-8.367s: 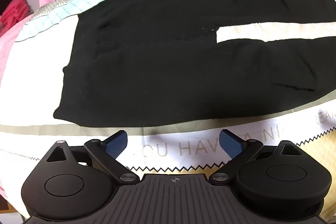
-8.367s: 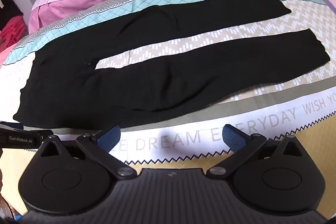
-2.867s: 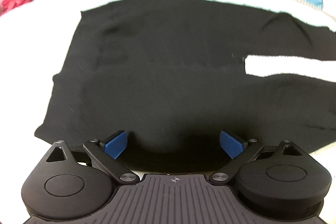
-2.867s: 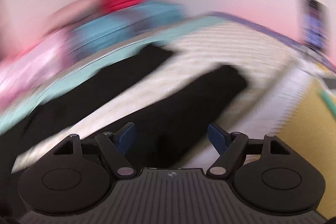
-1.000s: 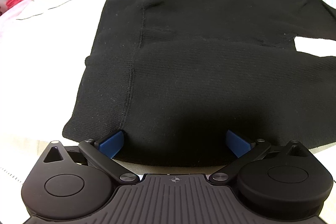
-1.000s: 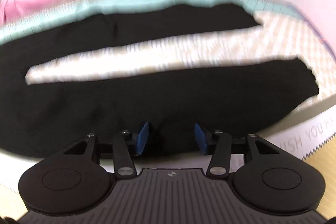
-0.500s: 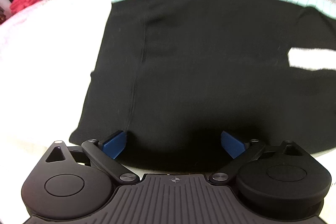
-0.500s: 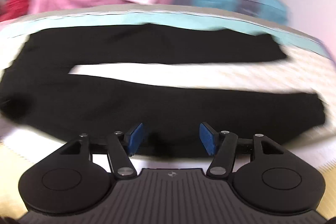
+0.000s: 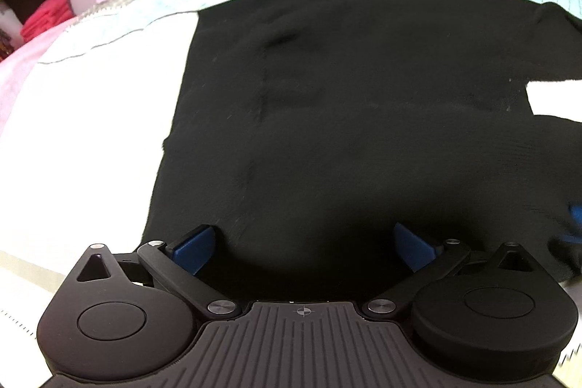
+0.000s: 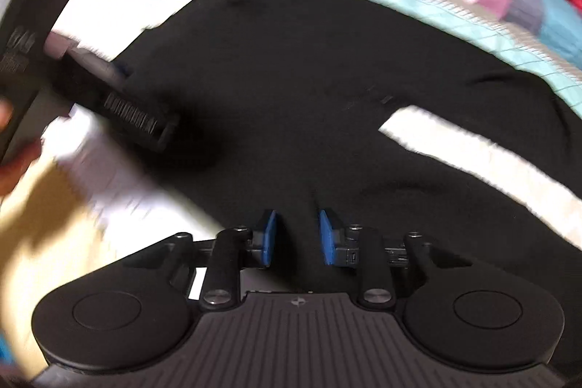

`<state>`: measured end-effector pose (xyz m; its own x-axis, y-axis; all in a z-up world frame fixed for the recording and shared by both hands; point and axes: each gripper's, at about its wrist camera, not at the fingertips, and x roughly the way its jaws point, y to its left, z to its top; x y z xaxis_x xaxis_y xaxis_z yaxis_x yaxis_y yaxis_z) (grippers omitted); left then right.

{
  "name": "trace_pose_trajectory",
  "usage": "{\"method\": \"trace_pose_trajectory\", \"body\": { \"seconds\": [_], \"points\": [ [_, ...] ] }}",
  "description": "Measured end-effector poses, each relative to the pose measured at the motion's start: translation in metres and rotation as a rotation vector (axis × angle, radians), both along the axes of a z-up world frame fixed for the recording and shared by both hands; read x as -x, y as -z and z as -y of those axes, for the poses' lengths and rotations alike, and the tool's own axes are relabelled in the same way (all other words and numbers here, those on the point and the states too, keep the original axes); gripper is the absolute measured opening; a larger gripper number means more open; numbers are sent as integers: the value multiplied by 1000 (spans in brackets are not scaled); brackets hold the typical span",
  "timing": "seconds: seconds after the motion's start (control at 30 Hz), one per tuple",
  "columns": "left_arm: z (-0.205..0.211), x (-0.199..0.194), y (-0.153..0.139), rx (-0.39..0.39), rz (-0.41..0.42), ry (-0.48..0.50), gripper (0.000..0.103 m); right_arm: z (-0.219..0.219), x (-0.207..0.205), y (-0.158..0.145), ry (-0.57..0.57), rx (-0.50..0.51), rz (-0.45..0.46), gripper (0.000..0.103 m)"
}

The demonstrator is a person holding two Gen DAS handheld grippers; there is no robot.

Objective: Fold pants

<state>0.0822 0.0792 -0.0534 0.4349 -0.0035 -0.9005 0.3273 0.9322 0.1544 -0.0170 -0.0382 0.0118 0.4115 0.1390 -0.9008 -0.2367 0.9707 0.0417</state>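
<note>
On the bed [image 9: 91, 90], black pants [image 9: 345, 119] lie flat, legs apart. The right gripper [image 10: 296, 237], a second ago over the near leg, now sits by the crotch with jaws closing over fabric. The left gripper [image 9: 305, 242] stays spread at the waist's near edge, so a fold looks about to begin.

pants [image 9: 363, 119] legs cut off at right

1. The left gripper [image 9: 305, 240] points steeply down, its blue pads spread wide apart.
2. The right gripper [image 10: 297, 237] also tilts steeply down; its jaws are closing, the pads a narrow gap apart, with black fabric showing between them.
</note>
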Motion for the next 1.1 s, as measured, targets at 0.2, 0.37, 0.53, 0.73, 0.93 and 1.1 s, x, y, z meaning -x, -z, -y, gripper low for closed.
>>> {"method": "trace_pose_trajectory", "body": {
  "seconds": [0.2, 0.37, 0.53, 0.73, 0.93, 1.1],
  "points": [
    [-22, 2, -8, 1, -25, -28, 103, 17, -8, -26, -36, -78, -52, 31],
    [-32, 3, -12, 29, -16, -52, 103, 22, -32, -31, 18, -171, 61, 56],
    [-47, 2, -12, 63, -20, -112, 103, -9, -32, 3, -267, -143, -118, 69],
    [-72, 3, -24, 184, -26, -236, 103, -8, -77, -30, -342, -211, 11, 62],
    [-118, 14, -34, 200, 25, -330, 103, -84, -127, 31, -438, -223, 23, 33],
    [-128, 21, -29, 170, 32, -369, 103, -111, -135, 15, -582, -176, 81, 32]
  ]
}}
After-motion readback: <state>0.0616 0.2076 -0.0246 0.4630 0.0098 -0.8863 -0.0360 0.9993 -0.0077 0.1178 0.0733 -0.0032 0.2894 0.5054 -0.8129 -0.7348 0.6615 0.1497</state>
